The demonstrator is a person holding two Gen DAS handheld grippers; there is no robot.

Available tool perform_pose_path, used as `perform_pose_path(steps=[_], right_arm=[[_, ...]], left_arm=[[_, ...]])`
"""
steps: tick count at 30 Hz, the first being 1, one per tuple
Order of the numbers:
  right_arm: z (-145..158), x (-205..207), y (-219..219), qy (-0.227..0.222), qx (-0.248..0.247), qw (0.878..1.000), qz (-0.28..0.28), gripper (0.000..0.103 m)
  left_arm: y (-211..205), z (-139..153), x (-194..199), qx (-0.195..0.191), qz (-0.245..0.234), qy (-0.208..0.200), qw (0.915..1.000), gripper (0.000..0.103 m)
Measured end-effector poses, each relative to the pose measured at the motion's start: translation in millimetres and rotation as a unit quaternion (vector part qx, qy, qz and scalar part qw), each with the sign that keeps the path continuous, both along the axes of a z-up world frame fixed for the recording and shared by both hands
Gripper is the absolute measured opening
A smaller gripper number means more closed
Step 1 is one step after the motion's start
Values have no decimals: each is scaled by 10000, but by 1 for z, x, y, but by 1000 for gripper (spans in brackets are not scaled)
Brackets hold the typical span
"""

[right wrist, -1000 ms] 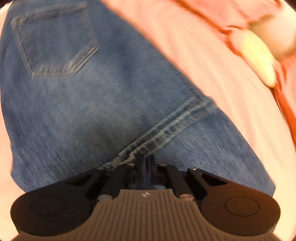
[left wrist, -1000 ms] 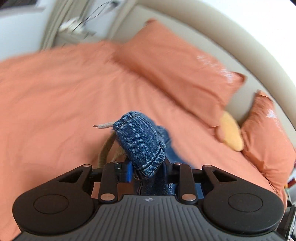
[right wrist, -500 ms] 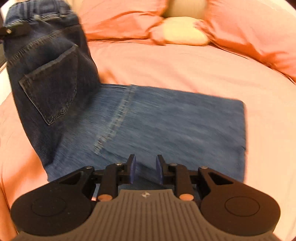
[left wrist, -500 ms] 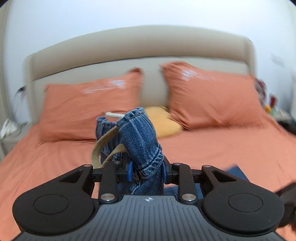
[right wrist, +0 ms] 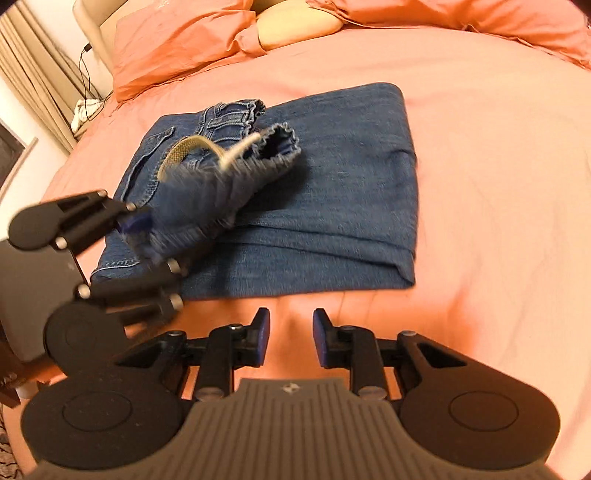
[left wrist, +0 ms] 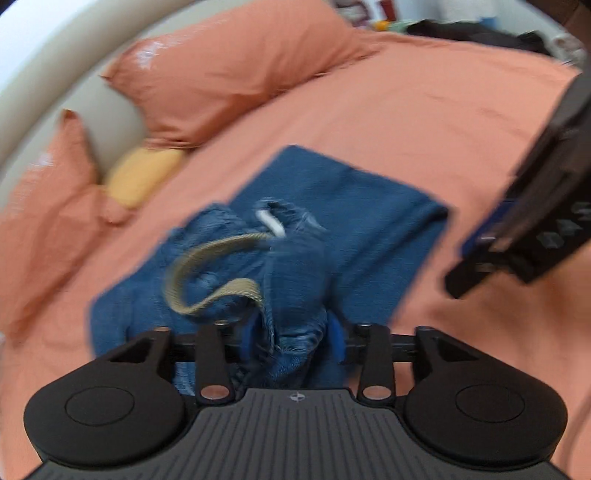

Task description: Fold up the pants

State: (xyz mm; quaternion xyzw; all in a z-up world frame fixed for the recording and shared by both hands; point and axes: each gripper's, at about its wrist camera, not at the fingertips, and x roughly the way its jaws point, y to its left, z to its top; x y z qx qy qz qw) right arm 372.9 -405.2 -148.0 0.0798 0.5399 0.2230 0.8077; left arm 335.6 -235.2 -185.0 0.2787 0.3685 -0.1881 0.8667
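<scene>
Motion smears the bunched waist end of the jeans [left wrist: 295, 291] and its tan strap [left wrist: 207, 266], so from the left wrist I can't tell whether the left gripper [left wrist: 293, 341], its jaws opening, has its pads on the denim between them. The right gripper [left wrist: 517, 240] is a dark blur cut off by the frame's right edge there. From the right wrist, the frame's left edge cuts the left gripper's body and denim hides one finger. Clutter [left wrist: 472, 31] beyond the bed [left wrist: 443, 110] is too small and soft to name. Both orange pillows [right wrist: 177, 44] run out of frame.
</scene>
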Motion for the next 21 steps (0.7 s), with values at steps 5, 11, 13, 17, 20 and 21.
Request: perform_pose_path(steps=[5,11,13,17,20,21], right_arm=[[9,0,-2,-41,101,9997,-213,40],[36,5,4,-126,635,9971,-403,40],[43,13,15,-211,684,9968,-364,40],[47,41,37,-204,864,9950,-467,38],[45,69,52,-235,854,9938,-675,38],[43,78,57,-227,834,9937,-712,38]], left_arm=[[21,24,1,-961,-357,797,9915,69],[80,52,-9,-1591,-122,1057,9815,71],[103,54,-5,-1491,54,963,9841,71],[151,53,0,-1298,528,851,9865,71],[182,50,4,-1301,875,808,9843,71],[192,49,7,-1311,995,810,9830,71]])
